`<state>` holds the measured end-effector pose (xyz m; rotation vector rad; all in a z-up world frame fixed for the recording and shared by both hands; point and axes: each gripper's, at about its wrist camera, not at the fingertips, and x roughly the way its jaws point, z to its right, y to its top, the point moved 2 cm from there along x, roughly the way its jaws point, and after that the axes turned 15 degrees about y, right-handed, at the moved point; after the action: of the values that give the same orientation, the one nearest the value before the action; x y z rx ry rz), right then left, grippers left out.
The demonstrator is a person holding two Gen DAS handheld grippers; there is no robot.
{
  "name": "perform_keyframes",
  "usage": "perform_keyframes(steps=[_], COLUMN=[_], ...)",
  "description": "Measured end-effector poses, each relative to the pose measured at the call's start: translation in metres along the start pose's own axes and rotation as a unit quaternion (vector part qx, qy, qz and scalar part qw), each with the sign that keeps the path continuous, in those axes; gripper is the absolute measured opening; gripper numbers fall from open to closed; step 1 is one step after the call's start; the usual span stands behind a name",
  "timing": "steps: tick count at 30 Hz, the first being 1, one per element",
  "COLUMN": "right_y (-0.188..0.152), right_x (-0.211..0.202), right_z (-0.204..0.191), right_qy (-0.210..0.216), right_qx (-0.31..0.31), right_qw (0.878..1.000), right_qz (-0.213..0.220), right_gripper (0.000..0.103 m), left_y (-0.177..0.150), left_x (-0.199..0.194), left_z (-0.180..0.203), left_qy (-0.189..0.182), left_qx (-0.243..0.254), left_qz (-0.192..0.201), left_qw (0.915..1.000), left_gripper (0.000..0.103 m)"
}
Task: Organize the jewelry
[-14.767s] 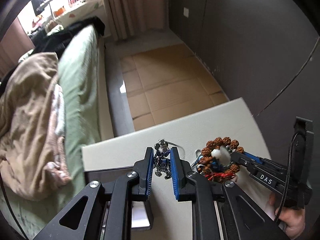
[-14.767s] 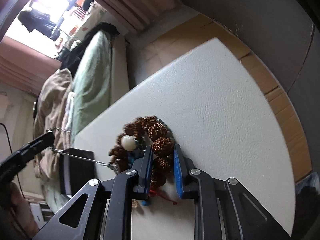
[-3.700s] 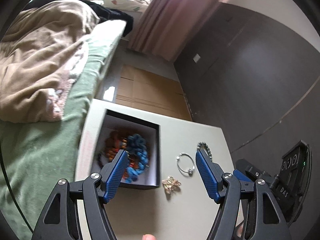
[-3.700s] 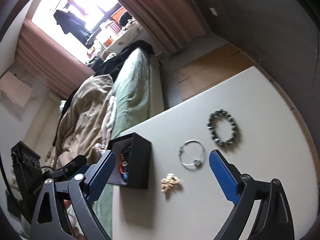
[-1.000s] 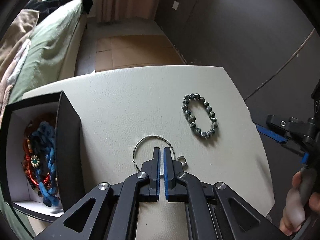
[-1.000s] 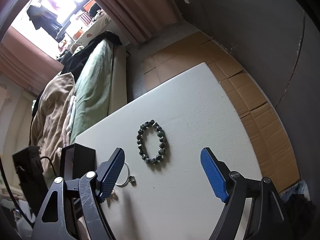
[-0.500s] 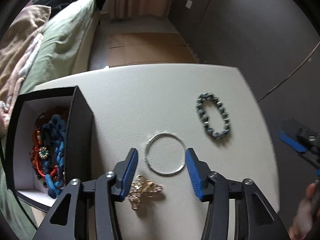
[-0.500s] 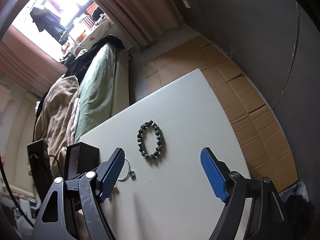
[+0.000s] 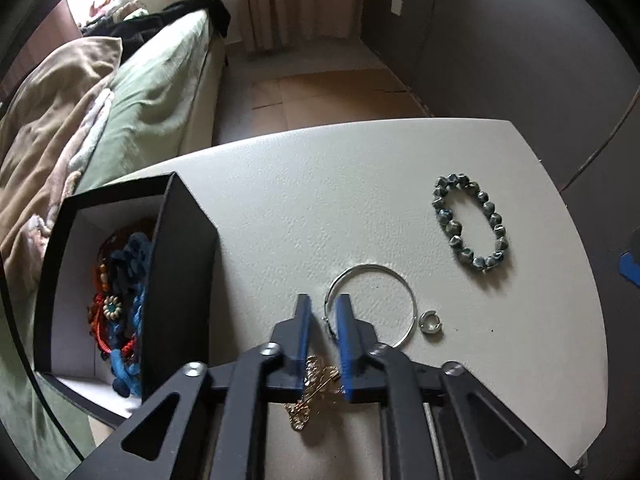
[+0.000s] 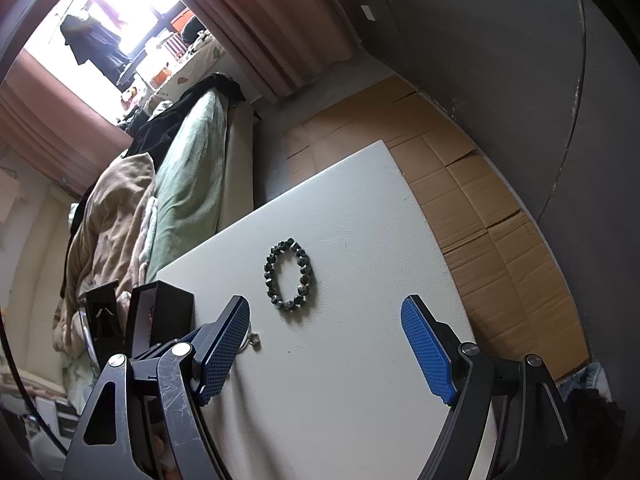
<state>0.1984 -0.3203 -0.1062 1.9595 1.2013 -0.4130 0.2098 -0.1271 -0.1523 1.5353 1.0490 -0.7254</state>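
We are at the pick-up of the gold brooch (image 9: 314, 394), which lies on the white table (image 9: 280, 184) just right of the black box (image 9: 180, 280); our left gripper (image 9: 322, 318) has just been closing, its jaws now narrow around the brooch, though we cannot tell whether the pads press it yet. Next, we judge, comes a firm pinch, a lift, and a drop into the box. The right gripper (image 10: 324, 344) hangs wide and empty above the bead bracelet (image 10: 289, 275), with the silver hoop (image 9: 370, 300) beside the brooch.
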Motion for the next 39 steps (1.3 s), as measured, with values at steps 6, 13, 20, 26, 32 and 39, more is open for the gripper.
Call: perform_keyframes(steps=[6,13,20,26,32,39], right_y=[-0.005,-0.006,-0.005,0.000,0.002,-0.005], right_x=[0.020,0.044,0.069,0.079,0.095,0.102], right_z=[-0.005,-0.014,-0.010,-0.012,-0.019,-0.030], right_qy=[-0.009,-0.018,-0.041,-0.050,-0.082,-0.120], right_qx=[-0.014,-0.023,-0.019,-0.024,-0.052,-0.105], right_qw=[1.000,0.999,0.997,0.997,0.994,0.985], right_qz=[-0.026,-0.040,-0.058,-0.054,-0.057,-0.071], right_gripper=[0.079,0.070,0.041,0.041,0.040,0.012], left_y=[0.003,0.012,0.021,0.026,0.029,0.028], left_x=[0.002,-0.016,-0.024,-0.034,-0.040,-0.054], left_z=[-0.012,-0.029,-0.042,-0.056,-0.082,-0.124], left_qy=[-0.034,-0.073,-0.103,-0.113,-0.117,-0.109], left_qx=[-0.024,-0.042,-0.060,-0.075,-0.102,-0.135], left_qz=[-0.013,0.003,0.009,0.024,0.031,0.052], left_qw=[0.9991,0.9965,0.9928,0.9904,0.9874,0.9834], left_gripper=[0.002,0.000,0.000,0.000,0.000,0.000])
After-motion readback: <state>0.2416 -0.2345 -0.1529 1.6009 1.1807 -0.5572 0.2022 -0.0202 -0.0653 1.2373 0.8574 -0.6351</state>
